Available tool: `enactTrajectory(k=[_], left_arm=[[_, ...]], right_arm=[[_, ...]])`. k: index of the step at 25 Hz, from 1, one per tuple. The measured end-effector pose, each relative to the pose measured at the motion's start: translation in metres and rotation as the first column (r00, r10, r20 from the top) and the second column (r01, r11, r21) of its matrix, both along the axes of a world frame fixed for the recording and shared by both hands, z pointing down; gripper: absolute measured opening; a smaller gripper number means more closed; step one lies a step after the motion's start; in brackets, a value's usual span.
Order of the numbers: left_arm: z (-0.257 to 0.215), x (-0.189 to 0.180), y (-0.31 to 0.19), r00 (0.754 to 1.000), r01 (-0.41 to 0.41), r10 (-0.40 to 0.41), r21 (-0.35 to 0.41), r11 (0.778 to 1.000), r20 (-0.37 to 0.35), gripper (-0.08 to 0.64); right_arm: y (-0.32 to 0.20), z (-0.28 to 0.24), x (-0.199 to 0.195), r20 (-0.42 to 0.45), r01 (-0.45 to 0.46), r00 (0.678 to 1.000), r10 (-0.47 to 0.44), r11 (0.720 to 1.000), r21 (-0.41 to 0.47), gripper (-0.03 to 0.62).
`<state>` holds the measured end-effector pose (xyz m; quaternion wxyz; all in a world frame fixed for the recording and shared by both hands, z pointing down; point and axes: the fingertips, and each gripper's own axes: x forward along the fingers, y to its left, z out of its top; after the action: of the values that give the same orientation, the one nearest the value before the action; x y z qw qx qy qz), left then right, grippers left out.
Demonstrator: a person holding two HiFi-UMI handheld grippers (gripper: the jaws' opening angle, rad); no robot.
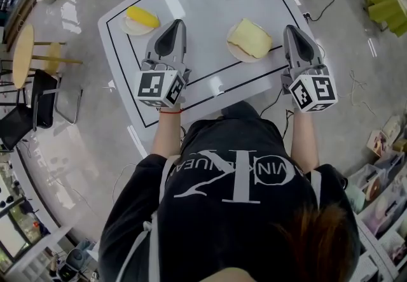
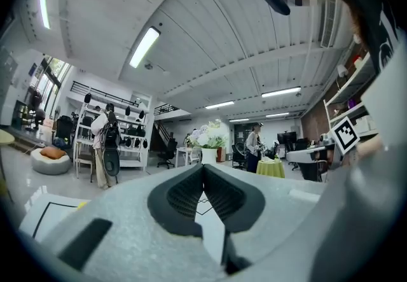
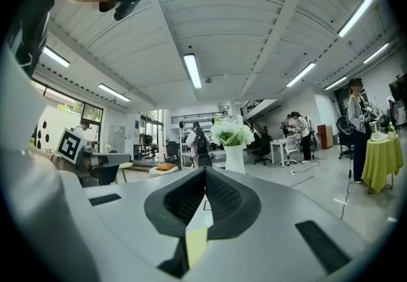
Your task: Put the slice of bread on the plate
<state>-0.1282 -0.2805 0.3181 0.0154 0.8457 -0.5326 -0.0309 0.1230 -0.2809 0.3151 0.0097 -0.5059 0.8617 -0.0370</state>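
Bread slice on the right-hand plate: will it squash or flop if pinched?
The bread slice looks thick and soft, so it probably dents when pinched rather than flopping. Likely light; pushing may slide its plate too.

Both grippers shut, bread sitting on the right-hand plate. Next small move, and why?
Probably no new grasp: I'd draw both grippers back and stop. The bread slice already lies flat on its plate, which looks like the goal state. The left gripper and right gripper both have their jaws together with nothing between them, so there is nothing left to release.
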Motion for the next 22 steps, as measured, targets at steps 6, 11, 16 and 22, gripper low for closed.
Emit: enactTrajectory(k=[6, 11, 16, 22], left_arm=[[-0.0070, 0.0003, 0.0011, 1.000, 0.007, -0.007, 0.013, 1.000, 0.002, 0.003], [-0.0060, 0.0012, -0.0005, 1.000, 0.008, -0.008, 0.014, 1.000, 0.003, 0.003], [-0.0061, 0.0004, -0.0014, 1.000, 0.010, -0.010, 0.013, 1.000, 0.005, 0.003], [-0.0040, -0.0008, -0.0031, 1.000, 0.012, -0.012, 0.010, 1.000, 0.003, 0.003]], right_arm=[[0.0010, -0.0054, 0.0006, -0.003, 0.003, 1.000, -0.003, 1.000, 0.018, 0.002], [-0.0003, -0.0042, 0.0013, -0.002, 0.002, 1.000, -0.002, 1.000, 0.019, 0.002], [-0.0010, -0.0033, 0.0018, -0.003, 0.002, 1.000, -0.001, 1.000, 0.017, 0.002], [-0.0020, 0.0006, 0.0007, -0.007, 0.004, 1.000, -0.004, 1.000, 0.008, 0.002]])
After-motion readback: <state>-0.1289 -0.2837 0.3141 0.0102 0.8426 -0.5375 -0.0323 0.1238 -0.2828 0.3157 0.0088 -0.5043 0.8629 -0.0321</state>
